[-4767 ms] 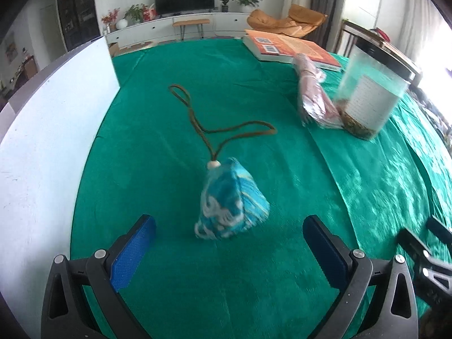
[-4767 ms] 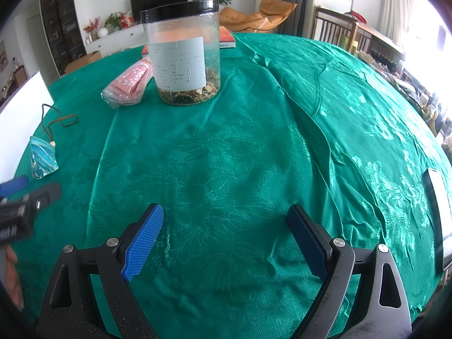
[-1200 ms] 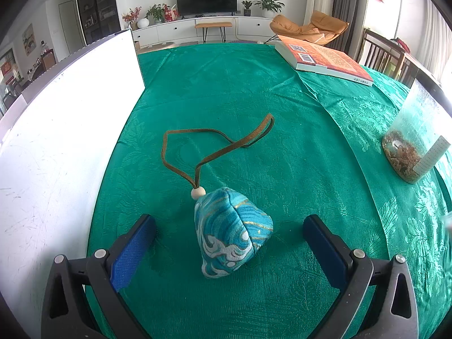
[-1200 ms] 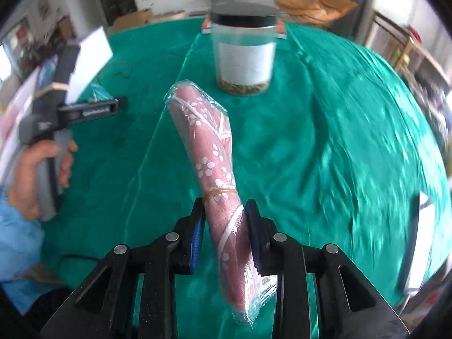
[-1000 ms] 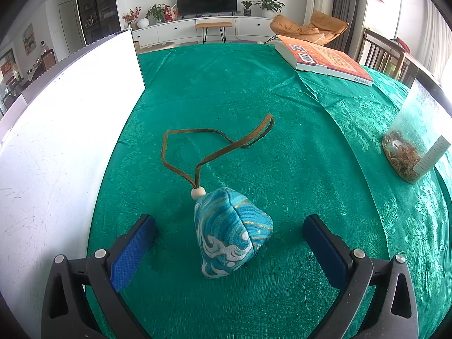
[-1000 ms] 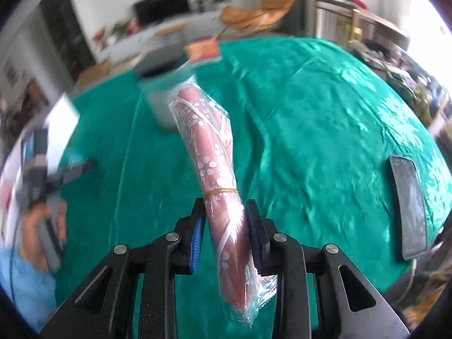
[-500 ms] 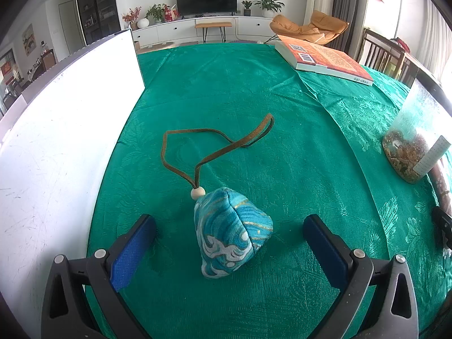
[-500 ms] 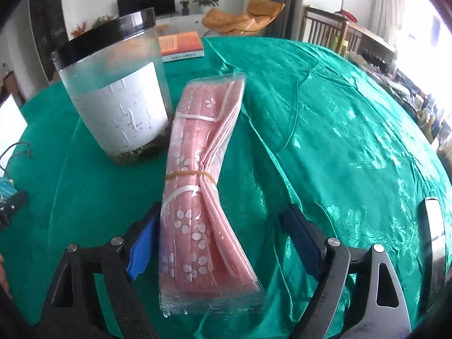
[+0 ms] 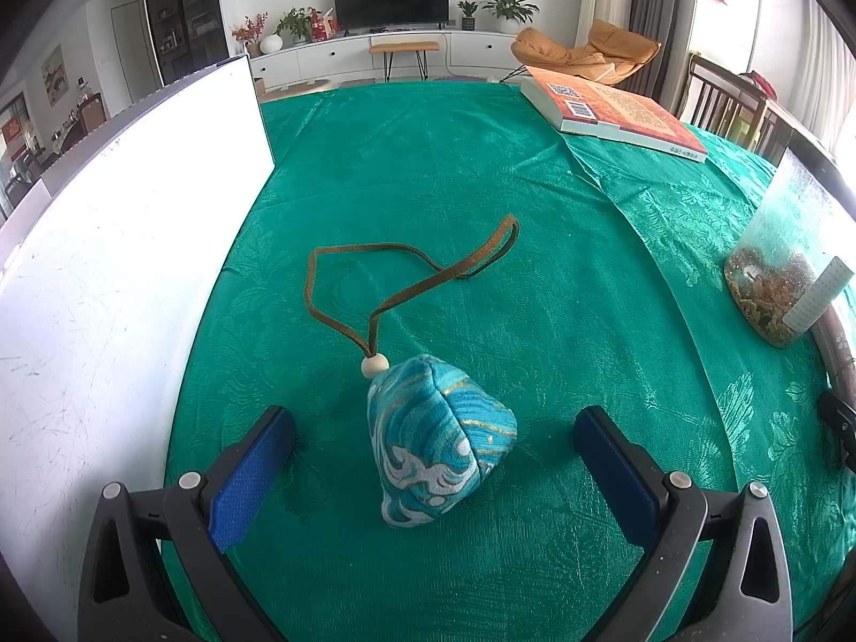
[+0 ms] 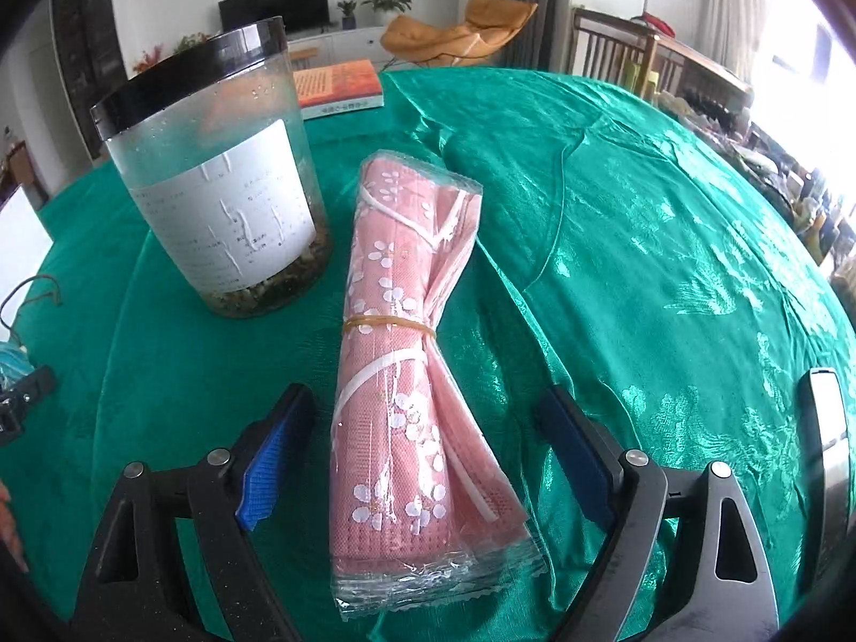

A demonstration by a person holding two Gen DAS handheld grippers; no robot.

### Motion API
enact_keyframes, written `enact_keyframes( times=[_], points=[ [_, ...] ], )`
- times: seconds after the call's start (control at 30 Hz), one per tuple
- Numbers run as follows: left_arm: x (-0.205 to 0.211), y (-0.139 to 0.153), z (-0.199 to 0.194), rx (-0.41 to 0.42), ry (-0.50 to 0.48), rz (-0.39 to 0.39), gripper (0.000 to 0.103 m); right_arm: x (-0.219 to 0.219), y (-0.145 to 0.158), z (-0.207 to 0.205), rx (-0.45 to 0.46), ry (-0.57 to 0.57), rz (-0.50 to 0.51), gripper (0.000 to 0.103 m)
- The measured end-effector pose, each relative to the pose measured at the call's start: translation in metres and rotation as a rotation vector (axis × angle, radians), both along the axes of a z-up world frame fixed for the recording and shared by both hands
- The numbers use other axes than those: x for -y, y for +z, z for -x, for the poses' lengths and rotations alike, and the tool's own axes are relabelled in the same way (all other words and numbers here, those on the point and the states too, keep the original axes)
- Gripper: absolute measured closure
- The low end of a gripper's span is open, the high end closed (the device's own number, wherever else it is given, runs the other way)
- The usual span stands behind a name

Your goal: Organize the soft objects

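A blue wave-patterned pouch (image 9: pixel 438 444) with a bead and a brown cord loop (image 9: pixel 406 262) sits on the green tablecloth (image 9: pixel 428 171). My left gripper (image 9: pixel 433 417) is open around it, with a gap between each pad and the pouch. A pink flower-printed pack in clear wrap (image 10: pixel 406 364), bound by a rubber band, lies flat on the cloth. My right gripper (image 10: pixel 425 398) stands open on either side of its near half, and neither pad touches it. The pouch (image 10: pixel 10 361) also shows at the left edge of the right wrist view.
A clear jar with a black lid (image 10: pixel 224 203) stands just left of the pink pack. An orange book (image 9: pixel 615 112) lies at the far side. A white board (image 9: pixel 123 267) borders the left. A dark phone (image 10: pixel 826 438) lies at the right.
The right gripper came down with the pink pack, laid it beside the jar and opened its jaws. The left gripper and the pouch have not moved.
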State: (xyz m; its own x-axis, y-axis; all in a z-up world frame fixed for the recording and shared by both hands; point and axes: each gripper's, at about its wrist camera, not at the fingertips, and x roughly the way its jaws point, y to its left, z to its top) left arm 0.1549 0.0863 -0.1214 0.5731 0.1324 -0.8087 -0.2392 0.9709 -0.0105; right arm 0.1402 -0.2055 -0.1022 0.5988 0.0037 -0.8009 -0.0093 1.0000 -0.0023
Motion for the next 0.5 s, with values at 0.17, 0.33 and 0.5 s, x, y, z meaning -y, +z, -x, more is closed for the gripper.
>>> enact_keyframes(
  times=[0.17, 0.33, 0.5],
  points=[
    [0.0001, -0.0001, 0.0001, 0.000, 0.000, 0.000, 0.000, 0.0017, -0.0004, -0.0008, 0.000, 0.000, 0.000, 0.014],
    [0.0002, -0.0001, 0.0001, 0.000, 0.000, 0.000, 0.000, 0.0000, -0.0002, -0.0002, 0.001, 0.000, 0.000, 0.014],
    [0.0001, 0.0000, -0.0001, 0.000, 0.000, 0.000, 0.000, 0.0011, -0.0003, -0.0007, 0.001, 0.001, 0.000, 0.014]
  ],
)
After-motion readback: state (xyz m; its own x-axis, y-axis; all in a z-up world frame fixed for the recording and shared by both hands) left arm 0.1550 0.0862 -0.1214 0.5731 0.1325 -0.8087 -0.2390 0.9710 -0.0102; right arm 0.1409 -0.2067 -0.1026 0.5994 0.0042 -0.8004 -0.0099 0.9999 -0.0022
